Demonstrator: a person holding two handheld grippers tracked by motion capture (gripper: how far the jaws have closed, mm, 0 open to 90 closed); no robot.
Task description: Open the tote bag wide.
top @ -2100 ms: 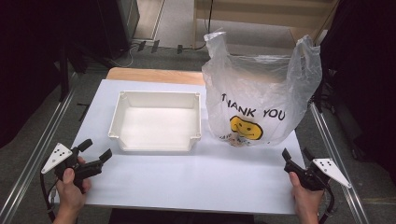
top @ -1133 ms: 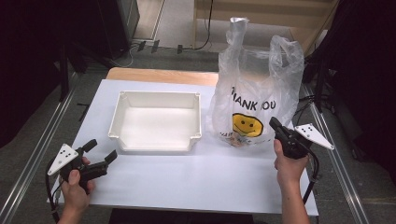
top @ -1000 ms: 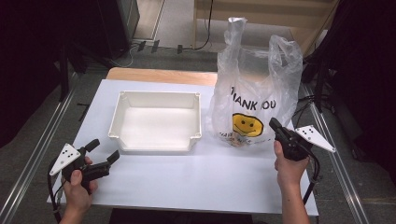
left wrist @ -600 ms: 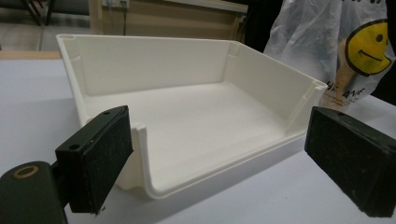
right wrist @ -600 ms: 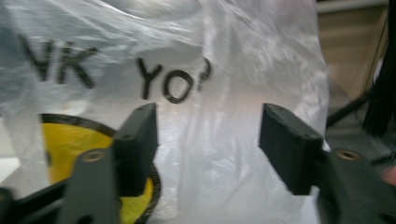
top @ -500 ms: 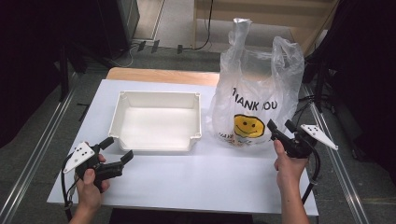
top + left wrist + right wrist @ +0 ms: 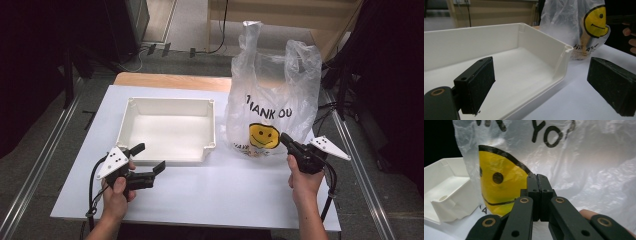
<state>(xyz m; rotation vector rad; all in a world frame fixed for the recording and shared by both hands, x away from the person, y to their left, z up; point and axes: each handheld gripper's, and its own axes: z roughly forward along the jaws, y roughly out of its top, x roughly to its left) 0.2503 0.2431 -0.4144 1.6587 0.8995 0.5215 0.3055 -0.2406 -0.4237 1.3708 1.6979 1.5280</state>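
Since the earlier frames the left gripper (image 7: 149, 160) has slid forward toward the white tray (image 7: 168, 129) — its jaws stand wide apart, holding nothing, the near tray corner just ahead between them. The right gripper (image 7: 286, 139) has just snapped its jaws together; the pads meet with nothing visibly pinched, tips at or just short of the plastic bag (image 7: 274, 102). That bag stands upright right of the tray — apparently not yet caught, so another try looks needed.

- White bench (image 7: 200, 200) with a wooden strip (image 7: 170, 81) along its far edge.
- Metal rails (image 7: 45, 165) flank both sides.
- Grey floor (image 7: 190, 25) beyond, with cables (image 7: 220, 30).
- Dark surroundings.
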